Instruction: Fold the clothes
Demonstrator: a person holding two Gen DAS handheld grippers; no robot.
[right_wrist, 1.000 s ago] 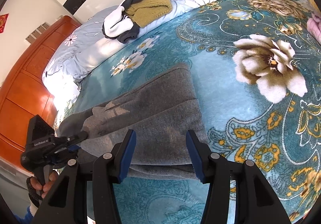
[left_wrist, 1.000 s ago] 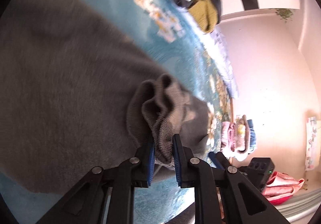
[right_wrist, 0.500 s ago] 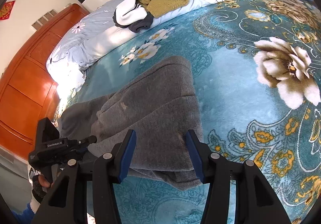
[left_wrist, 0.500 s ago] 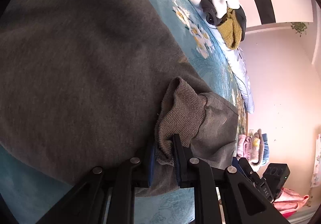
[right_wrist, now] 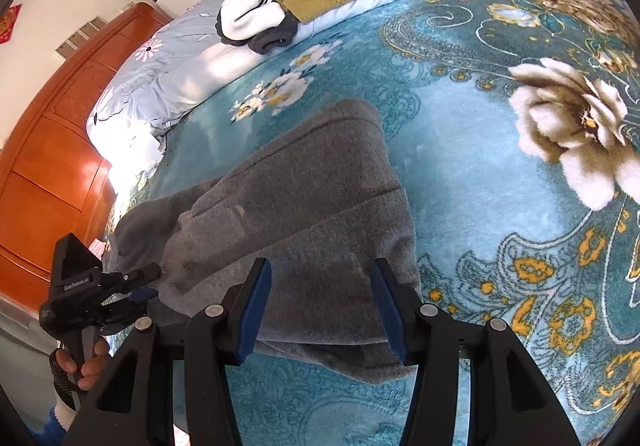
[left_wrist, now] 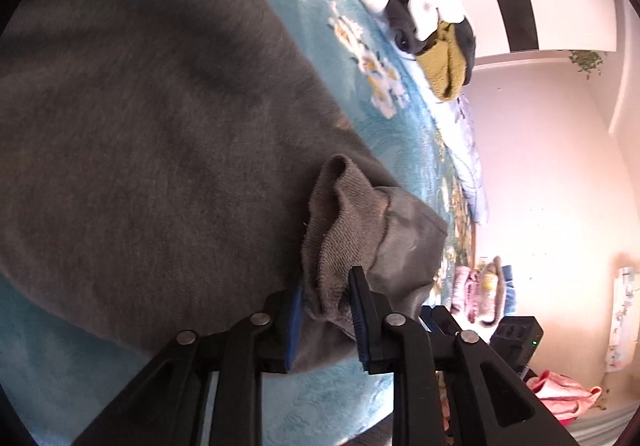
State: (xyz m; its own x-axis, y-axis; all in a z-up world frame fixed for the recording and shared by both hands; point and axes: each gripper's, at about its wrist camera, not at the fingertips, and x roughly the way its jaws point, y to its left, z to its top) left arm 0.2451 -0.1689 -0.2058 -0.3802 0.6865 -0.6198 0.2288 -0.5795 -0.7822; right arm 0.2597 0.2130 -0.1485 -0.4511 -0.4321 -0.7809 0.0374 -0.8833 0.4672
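Grey garment [right_wrist: 304, 214] lies part-folded on the bed [right_wrist: 472, 182], directly ahead of both tools. Left hand-held gripper [left_wrist: 326, 310] pinches the ribbed cuff [left_wrist: 340, 230], bunched between its pads. Right hand-held gripper [right_wrist: 320, 306] hovers wide, empty, over the near hem. Risk: thin bite (cuff only) slips; sleeve drags the fold askew.
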